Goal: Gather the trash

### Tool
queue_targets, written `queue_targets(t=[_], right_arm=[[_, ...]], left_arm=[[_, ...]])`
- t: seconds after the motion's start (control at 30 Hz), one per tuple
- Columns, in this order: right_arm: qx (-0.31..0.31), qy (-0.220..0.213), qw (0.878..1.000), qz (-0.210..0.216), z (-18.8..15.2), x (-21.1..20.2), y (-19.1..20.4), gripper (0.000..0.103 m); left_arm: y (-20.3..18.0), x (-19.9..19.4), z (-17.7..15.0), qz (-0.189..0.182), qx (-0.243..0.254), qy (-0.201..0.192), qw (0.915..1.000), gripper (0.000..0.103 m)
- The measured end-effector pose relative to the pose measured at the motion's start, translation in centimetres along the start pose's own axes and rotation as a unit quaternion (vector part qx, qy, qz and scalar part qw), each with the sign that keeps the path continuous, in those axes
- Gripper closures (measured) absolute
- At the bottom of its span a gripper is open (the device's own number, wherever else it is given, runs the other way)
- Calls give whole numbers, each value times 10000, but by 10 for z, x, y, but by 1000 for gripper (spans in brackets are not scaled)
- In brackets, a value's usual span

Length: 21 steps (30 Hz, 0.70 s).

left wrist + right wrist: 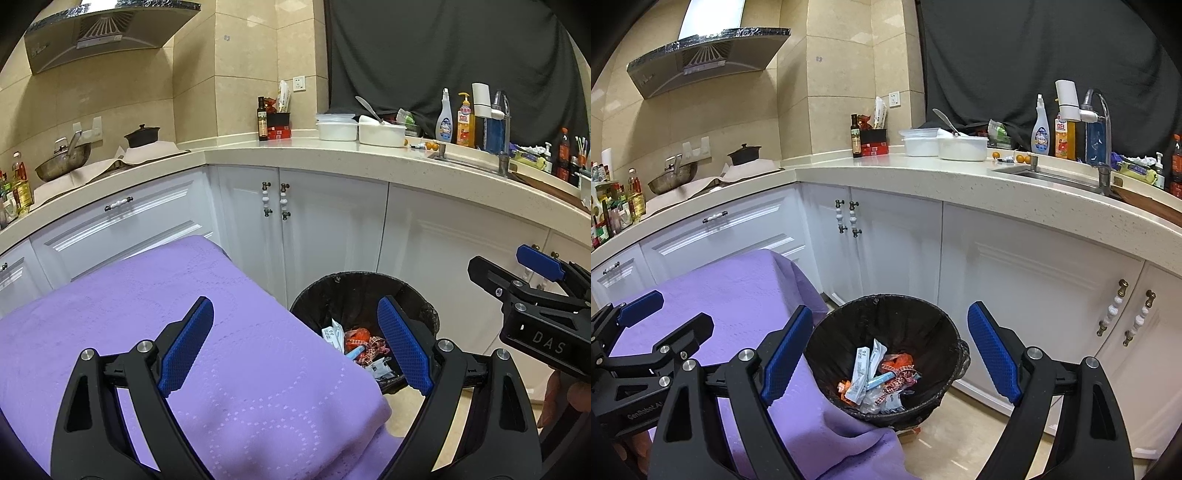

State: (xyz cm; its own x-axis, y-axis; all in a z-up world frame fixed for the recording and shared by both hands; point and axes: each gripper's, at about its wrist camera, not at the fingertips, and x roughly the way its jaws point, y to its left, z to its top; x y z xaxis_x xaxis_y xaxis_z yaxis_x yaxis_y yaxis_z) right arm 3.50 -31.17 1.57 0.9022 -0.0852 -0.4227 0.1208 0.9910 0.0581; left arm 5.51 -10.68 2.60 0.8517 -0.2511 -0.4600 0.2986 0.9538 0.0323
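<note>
Both claws are released and hold nothing: the left gripper (295, 345) hangs over the purple cloth (155, 332), while the right gripper (890, 356) frames the trash bin (849, 314) just beyond, nearer to it. Wrappers (875, 376) lie inside.

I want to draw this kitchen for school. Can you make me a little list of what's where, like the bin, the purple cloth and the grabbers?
bin: black trash bin on the floor, beside the purple cloth
inside bin: wrappers, white, orange and blue
purple cloth: bare, nothing on it
left gripper: jaws open, empty
right gripper: jaws open, empty, above the bin
behind: white cabinets
</note>
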Motion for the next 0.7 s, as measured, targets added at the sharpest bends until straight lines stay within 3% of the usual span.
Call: queue_targets(t=[0.7], right_arm=[[3, 5, 10000, -16, 0, 1, -2, 20]], left_arm=[[-7, 4, 1, 15, -33, 19, 10000, 15]])
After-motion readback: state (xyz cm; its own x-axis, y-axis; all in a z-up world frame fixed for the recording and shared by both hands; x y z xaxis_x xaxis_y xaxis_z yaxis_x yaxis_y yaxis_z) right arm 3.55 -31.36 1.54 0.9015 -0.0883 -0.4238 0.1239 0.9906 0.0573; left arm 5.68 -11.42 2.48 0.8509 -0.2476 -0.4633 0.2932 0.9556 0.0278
